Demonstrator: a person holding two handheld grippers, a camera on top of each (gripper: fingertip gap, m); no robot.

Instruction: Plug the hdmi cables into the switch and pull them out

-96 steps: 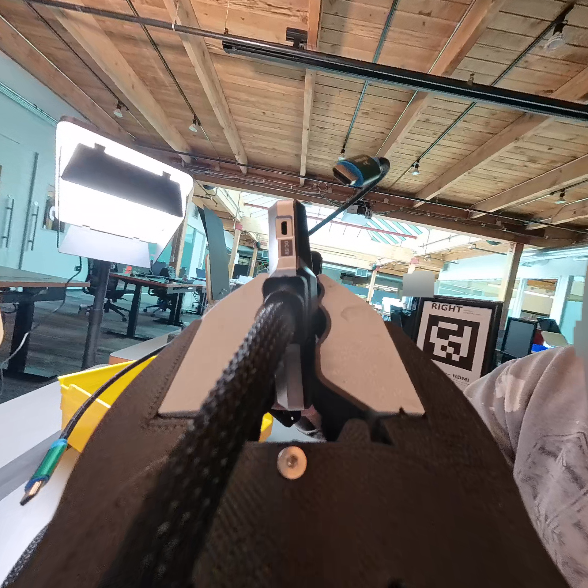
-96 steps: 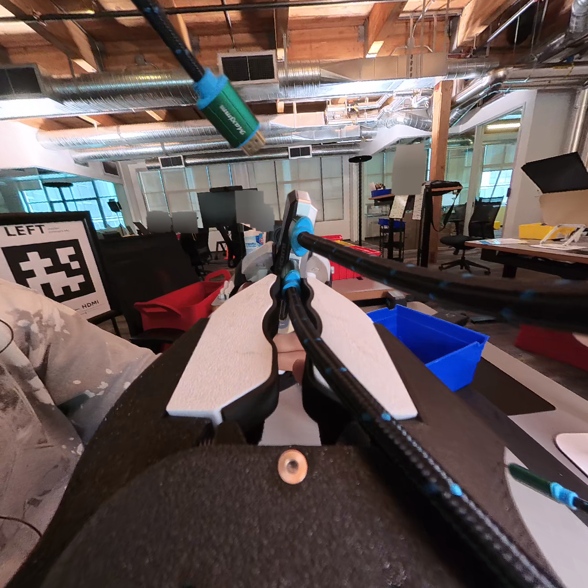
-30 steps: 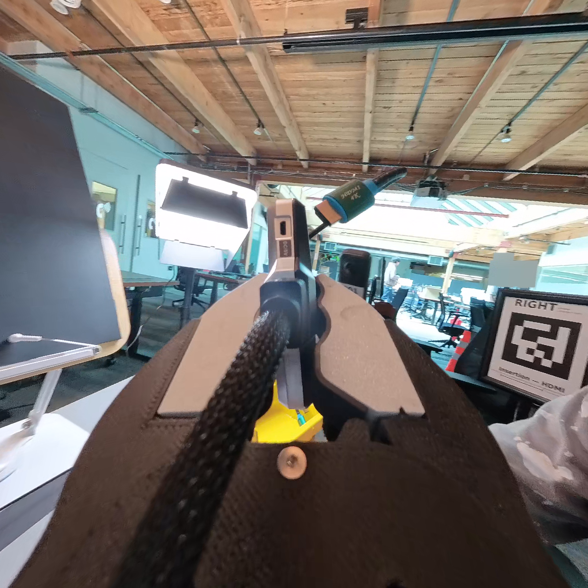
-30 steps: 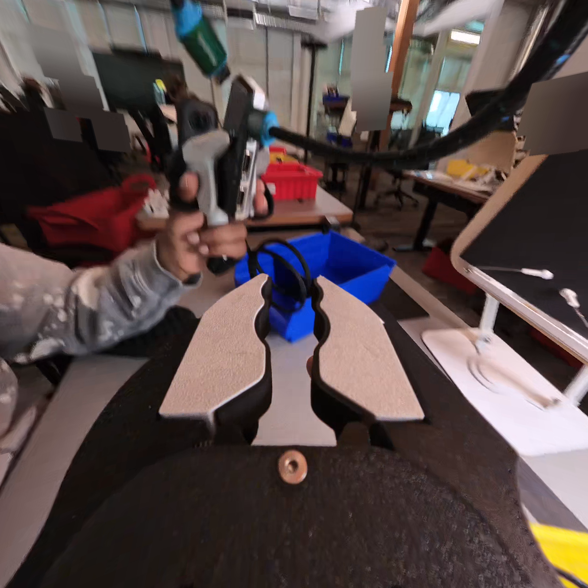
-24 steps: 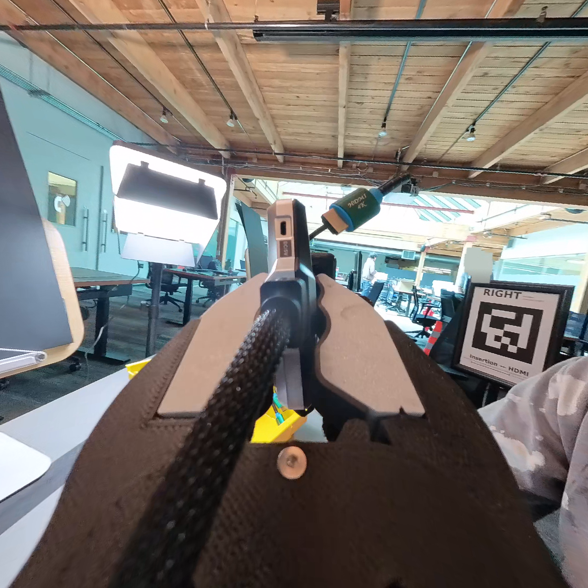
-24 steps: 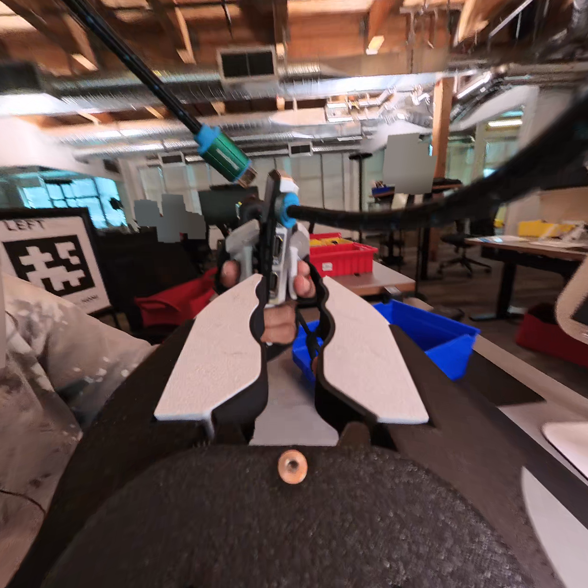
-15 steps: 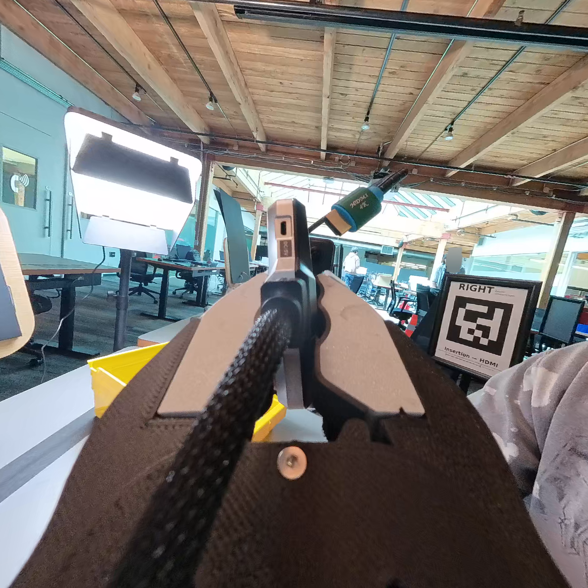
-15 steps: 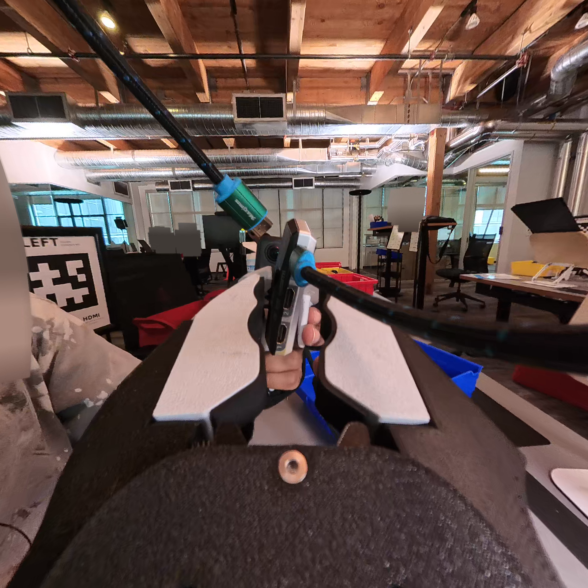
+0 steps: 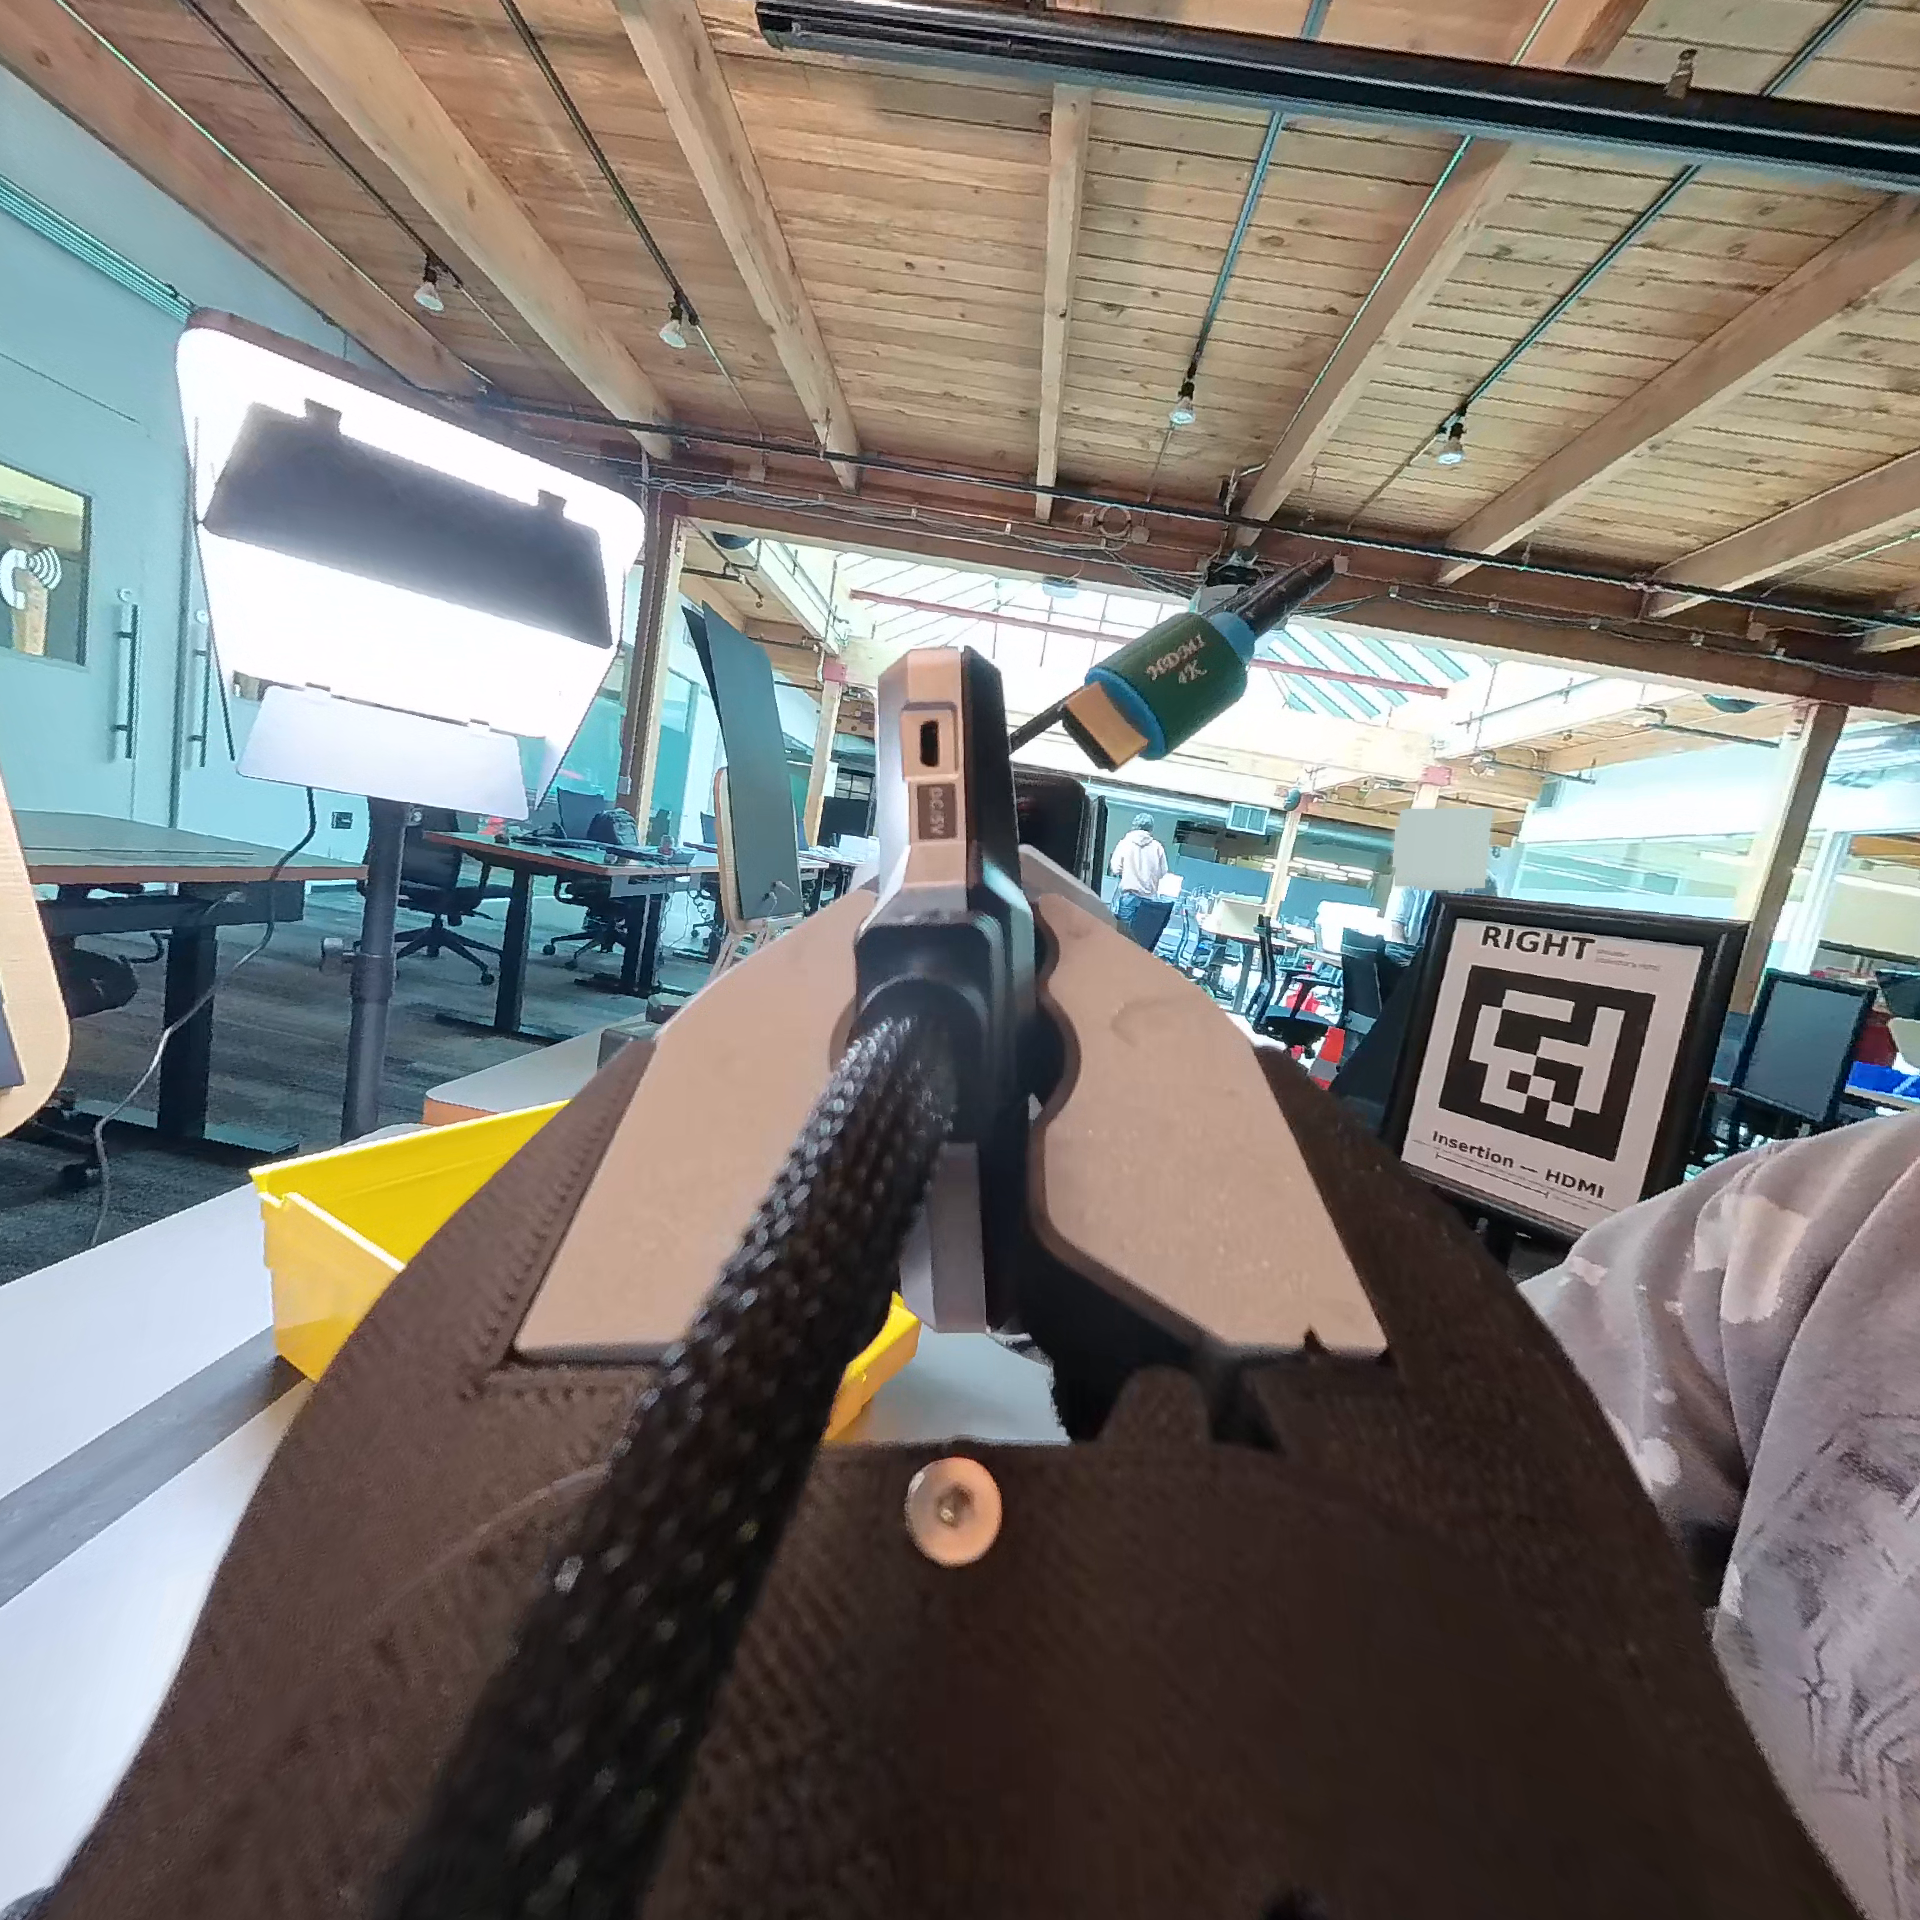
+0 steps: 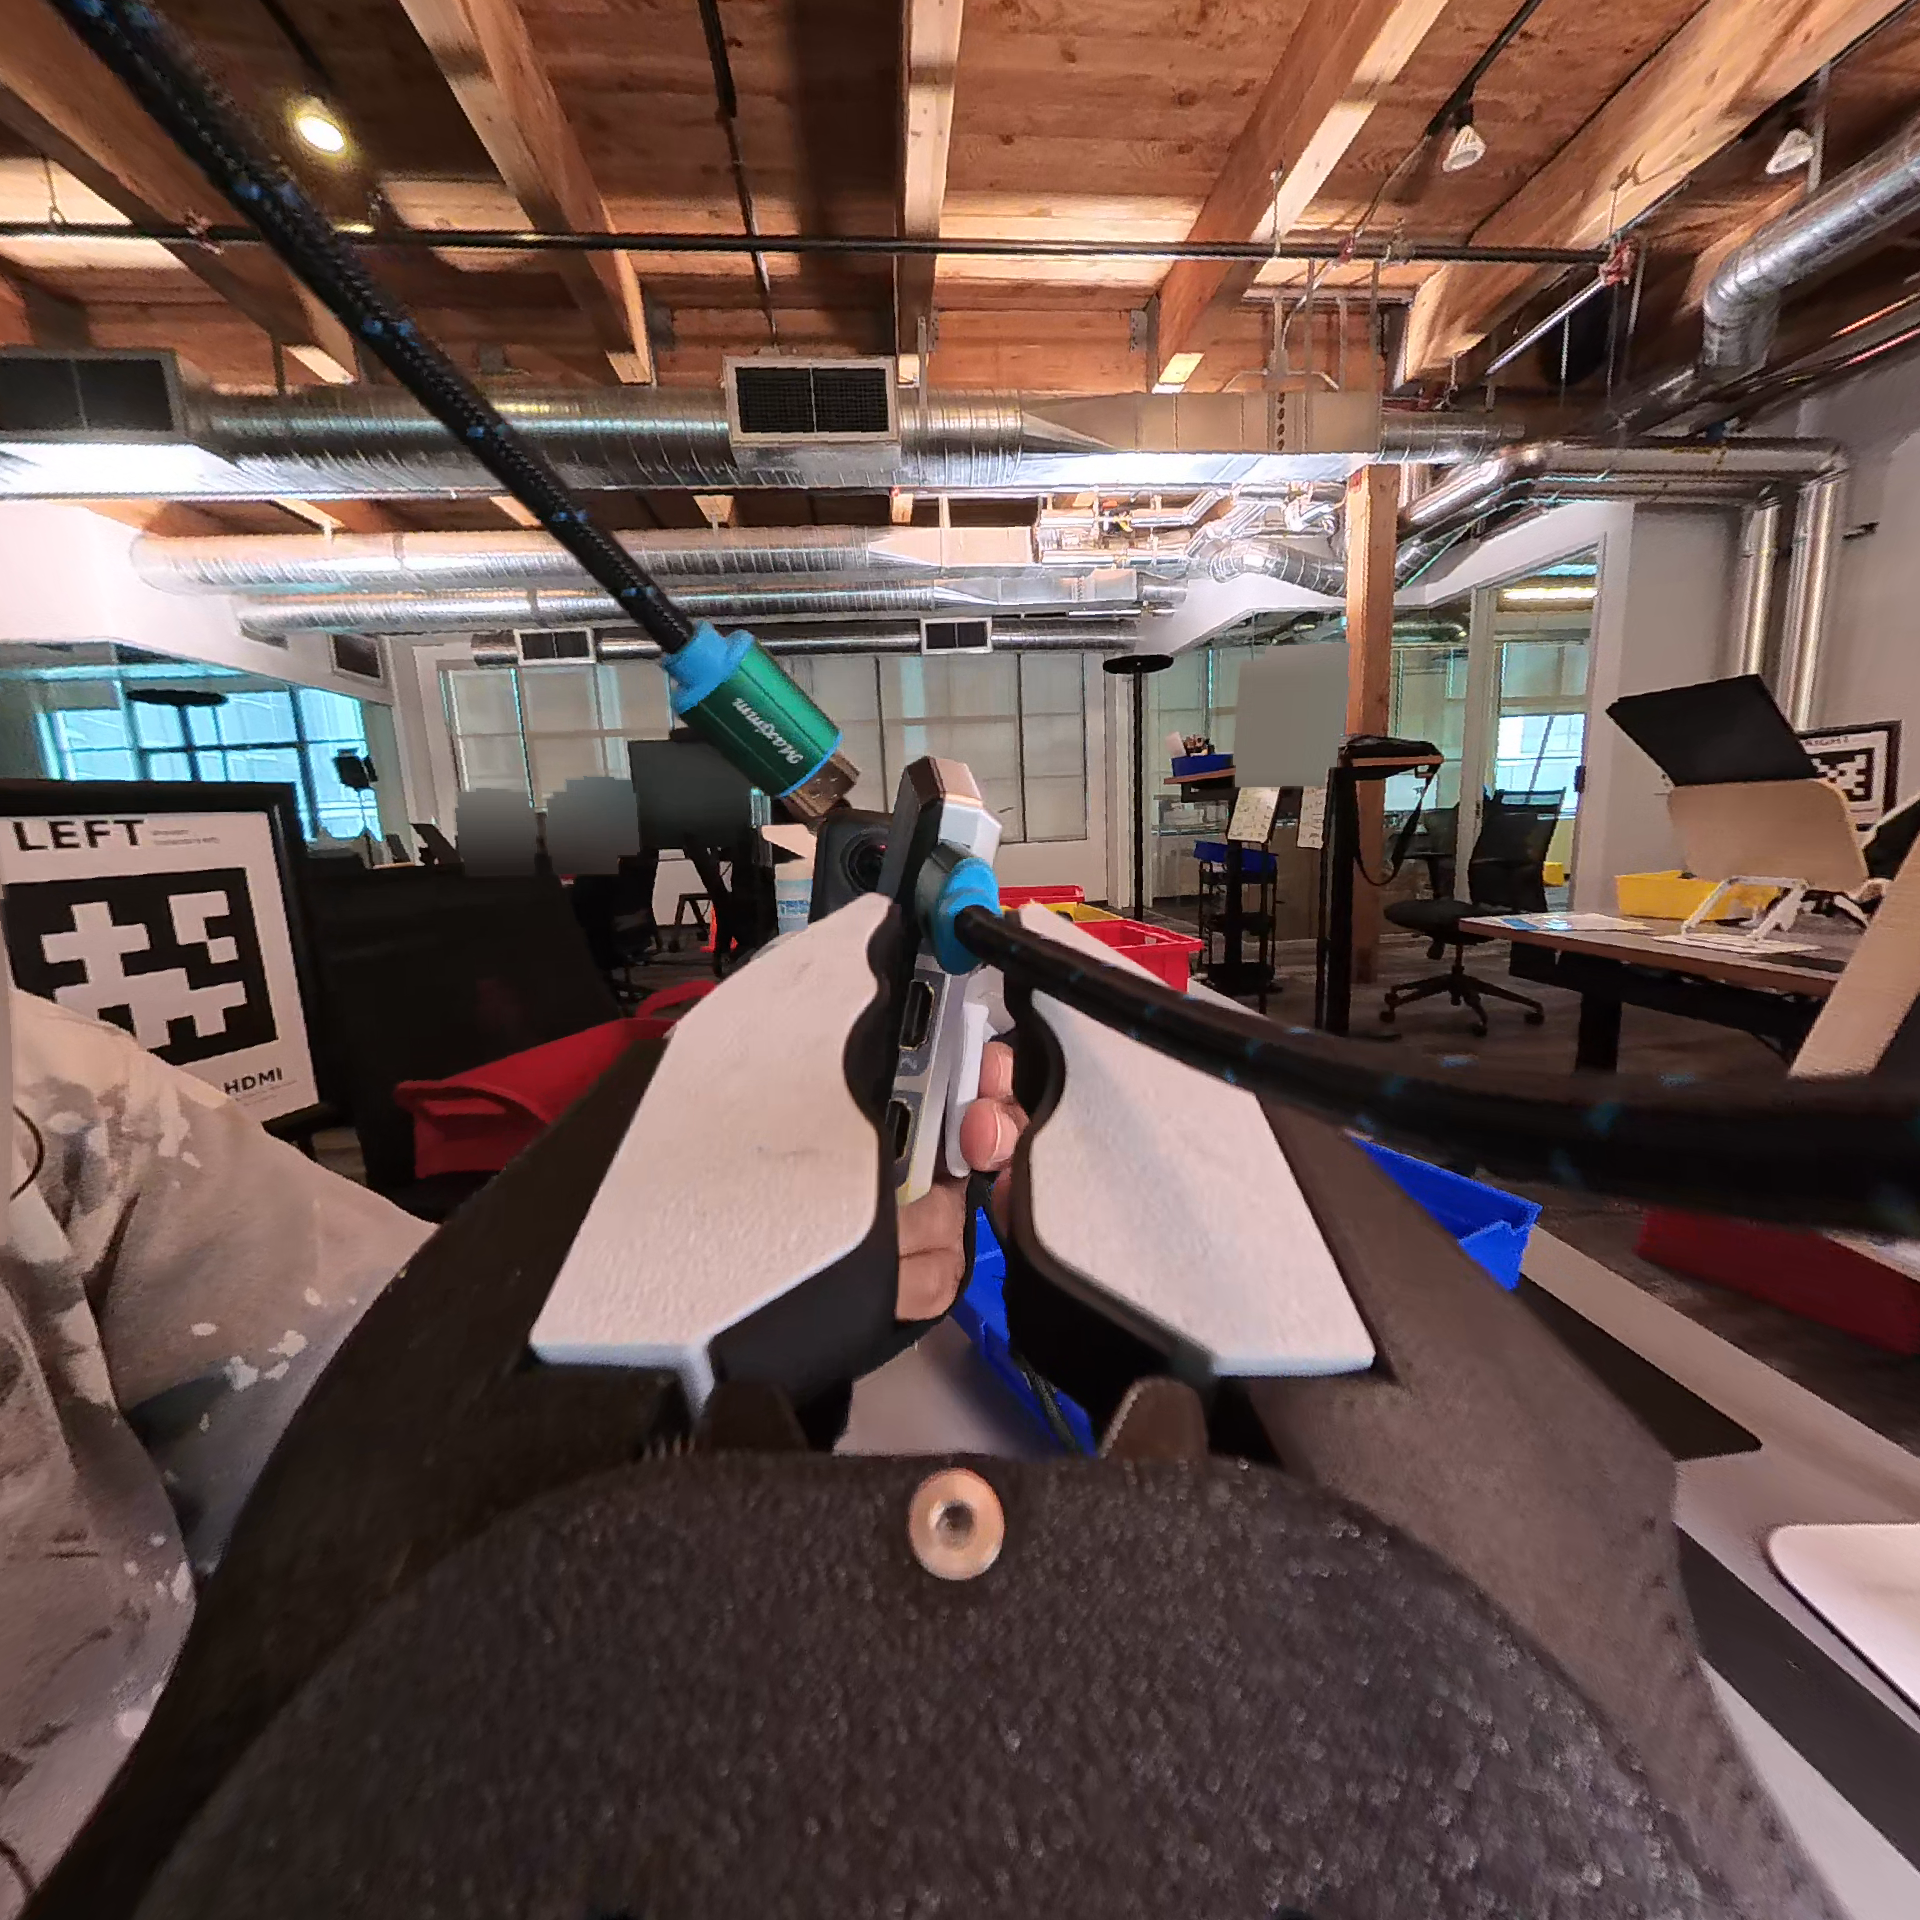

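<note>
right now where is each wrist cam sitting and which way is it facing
Left wrist view: on the left gripper, looking forward and upward at the switch it clamps; the gripper and a sleeve show.
Right wrist view: on the right gripper, open, facing the switch from the other side; the gripper and the other hand show.
Shared: the switch and the green plug beside it.
</note>
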